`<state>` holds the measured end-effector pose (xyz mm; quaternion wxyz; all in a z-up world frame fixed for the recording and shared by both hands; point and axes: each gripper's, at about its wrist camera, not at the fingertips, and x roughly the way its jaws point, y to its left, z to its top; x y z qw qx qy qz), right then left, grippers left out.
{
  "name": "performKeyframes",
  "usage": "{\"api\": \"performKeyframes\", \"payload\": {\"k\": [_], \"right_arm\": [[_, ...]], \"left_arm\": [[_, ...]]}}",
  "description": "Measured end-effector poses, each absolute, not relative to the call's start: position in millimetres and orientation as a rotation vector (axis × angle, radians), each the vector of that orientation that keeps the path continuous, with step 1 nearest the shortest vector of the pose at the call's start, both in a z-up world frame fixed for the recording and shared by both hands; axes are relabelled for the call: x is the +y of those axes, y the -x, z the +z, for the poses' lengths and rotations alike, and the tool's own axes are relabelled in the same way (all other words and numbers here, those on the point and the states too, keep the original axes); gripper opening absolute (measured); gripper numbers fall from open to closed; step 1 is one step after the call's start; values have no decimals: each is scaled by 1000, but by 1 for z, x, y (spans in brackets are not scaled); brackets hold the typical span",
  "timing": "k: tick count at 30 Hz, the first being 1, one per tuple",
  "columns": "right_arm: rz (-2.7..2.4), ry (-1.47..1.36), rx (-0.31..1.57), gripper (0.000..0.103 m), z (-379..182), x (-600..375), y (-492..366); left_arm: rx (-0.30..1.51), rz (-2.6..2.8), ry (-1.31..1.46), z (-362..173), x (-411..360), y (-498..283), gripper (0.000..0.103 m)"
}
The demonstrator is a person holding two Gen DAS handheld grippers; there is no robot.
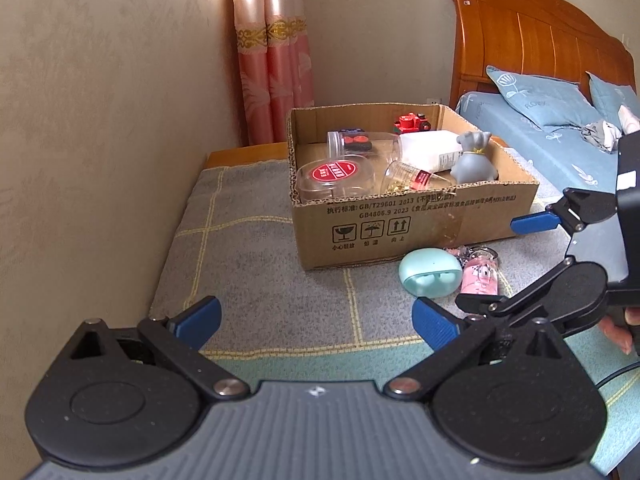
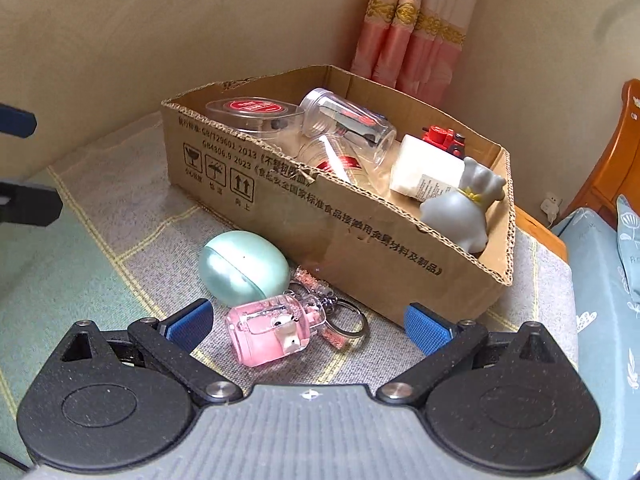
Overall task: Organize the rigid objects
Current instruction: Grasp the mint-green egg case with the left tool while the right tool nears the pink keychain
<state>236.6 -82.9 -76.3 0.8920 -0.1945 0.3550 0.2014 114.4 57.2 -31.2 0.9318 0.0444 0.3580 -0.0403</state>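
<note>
right gripper [image 2: 306,328] jaws wide apart, empty, framing the pink clear bottle keychain [image 2: 270,330], likely next pick | mint egg-shaped plastic case [image 2: 244,267] just beside | brown cardboard box [image 2: 360,236] behind, holding sorted items | left gripper [image 1: 316,322] spread, idle

A cardboard box [image 2: 360,236] sits on a mat [image 2: 120,216] in the wall corner, holding jars [image 2: 348,124], a bottle [image 2: 428,168], a toy train [image 2: 444,138] and a figurine [image 2: 464,208]. Just before it lie an egg-shaped case [image 2: 244,268] and a keychain [image 2: 272,328], touching. A bed [image 1: 560,140] stands to the right.
</note>
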Motion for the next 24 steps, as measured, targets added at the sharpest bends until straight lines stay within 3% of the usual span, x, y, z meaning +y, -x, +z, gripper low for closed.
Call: {"api": "performKeyframes", "payload": {"k": [5, 14, 24], "right_arm": [[536, 424, 729, 97, -79, -83, -237], [572, 457, 735, 60, -79, -80, -238], [411, 352, 796, 60, -76, -104, -213]], "left_arm": [[744, -81, -85, -35, 59, -116, 101], [768, -92, -73, -41, 58, -118, 101], [785, -116, -85, -46, 49, -122, 101]]}}
